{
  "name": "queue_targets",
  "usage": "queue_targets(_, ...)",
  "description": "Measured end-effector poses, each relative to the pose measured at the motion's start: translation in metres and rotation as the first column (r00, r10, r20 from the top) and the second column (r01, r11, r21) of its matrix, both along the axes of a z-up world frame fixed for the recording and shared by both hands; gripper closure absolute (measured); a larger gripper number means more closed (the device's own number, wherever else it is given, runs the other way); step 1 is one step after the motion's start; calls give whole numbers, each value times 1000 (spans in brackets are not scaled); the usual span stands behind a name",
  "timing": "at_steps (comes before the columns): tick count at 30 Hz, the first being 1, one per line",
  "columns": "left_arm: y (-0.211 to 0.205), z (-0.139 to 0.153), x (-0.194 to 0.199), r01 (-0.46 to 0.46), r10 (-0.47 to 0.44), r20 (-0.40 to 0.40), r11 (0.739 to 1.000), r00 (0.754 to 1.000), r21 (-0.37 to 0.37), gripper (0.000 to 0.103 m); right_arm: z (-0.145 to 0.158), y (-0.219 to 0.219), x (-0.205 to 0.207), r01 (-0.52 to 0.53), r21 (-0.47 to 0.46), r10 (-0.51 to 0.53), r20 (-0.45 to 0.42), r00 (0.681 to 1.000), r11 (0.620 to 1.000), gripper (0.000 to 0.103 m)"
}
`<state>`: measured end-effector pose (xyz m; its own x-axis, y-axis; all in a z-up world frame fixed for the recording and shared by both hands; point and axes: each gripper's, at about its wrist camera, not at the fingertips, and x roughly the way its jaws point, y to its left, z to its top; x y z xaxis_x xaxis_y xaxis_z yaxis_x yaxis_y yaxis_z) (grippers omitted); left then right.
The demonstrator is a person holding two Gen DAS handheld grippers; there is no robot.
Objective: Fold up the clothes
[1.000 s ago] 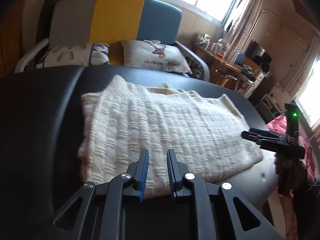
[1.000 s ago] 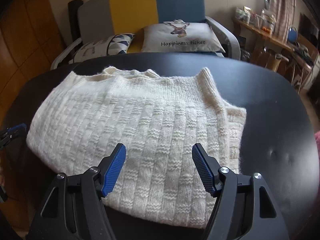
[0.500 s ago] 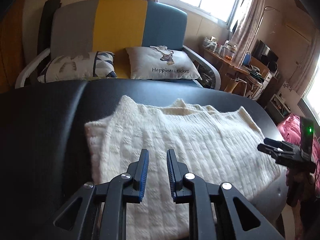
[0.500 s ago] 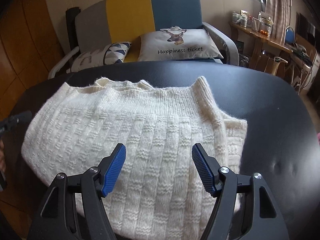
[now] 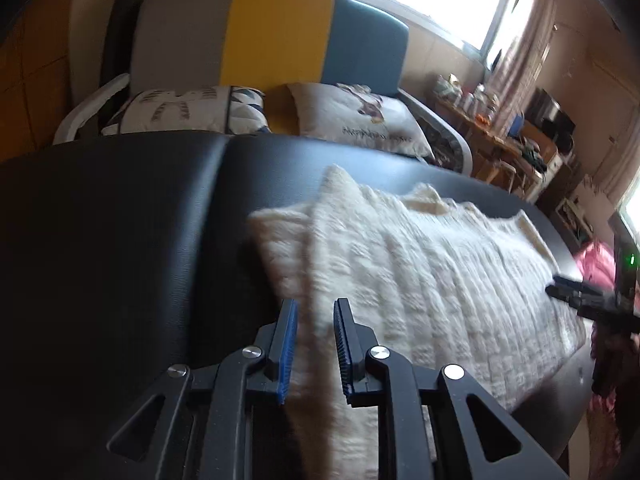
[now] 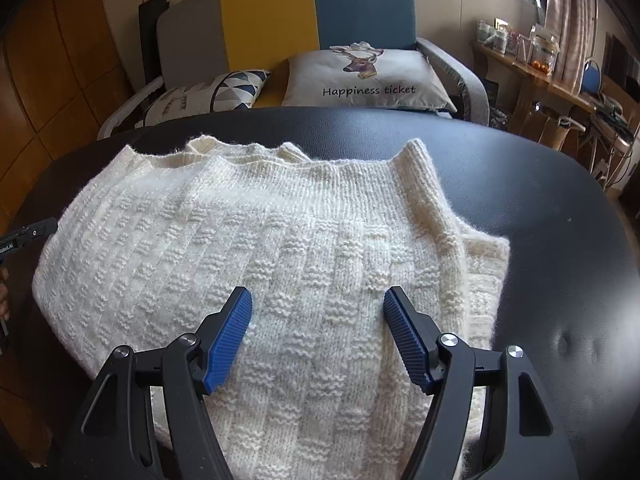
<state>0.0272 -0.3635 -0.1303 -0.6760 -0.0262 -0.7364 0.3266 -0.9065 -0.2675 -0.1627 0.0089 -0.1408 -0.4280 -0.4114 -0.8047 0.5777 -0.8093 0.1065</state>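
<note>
Sweater (image 6: 256, 264) (folded) under both | left gripper (image 5: 314, 308) jaws opening, empty | right gripper (image 6: 318, 300) jaws wide, empty

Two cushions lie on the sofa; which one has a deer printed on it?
The grey cushion on the right, lettered "Happiness ticket"; the other cushion shows triangles.

Behind the black table (image 6: 520, 184) sits an armchair (image 6: 312, 12) with a grey, yellow and blue back. On its seat, a deer cushion (image 6: 368, 76) reading "Happiness ticket" lies right of a triangle-patterned cushion (image 6: 208, 94). Right of the armchair, a cluttered wooden shelf (image 6: 536, 72) by the curtain (image 6: 572, 12).
</note>
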Motion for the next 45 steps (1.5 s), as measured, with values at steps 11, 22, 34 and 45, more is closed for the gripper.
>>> queue_targets(11,-15,-14,-66,116,-122,61,988,991,99,82,-9,-1,-7,-7,-3,7,46,999,1000,28)
queue_targets(22,-21,-33,-37,28,-35,45,988,998,154,94,-16,9,-9,1,-31,0,30,1000,1000,31)
queue_targets(34,34,37,-102,348,-348,-10,936,937,59,80,-19,10,-8,-1,-64,3,25,1000,998,26)
queue_targets(45,49,-17,-170,382,-403,252,915,880,131,79,-22,14,-4,-22,-102,21,-7,1000,995,20)
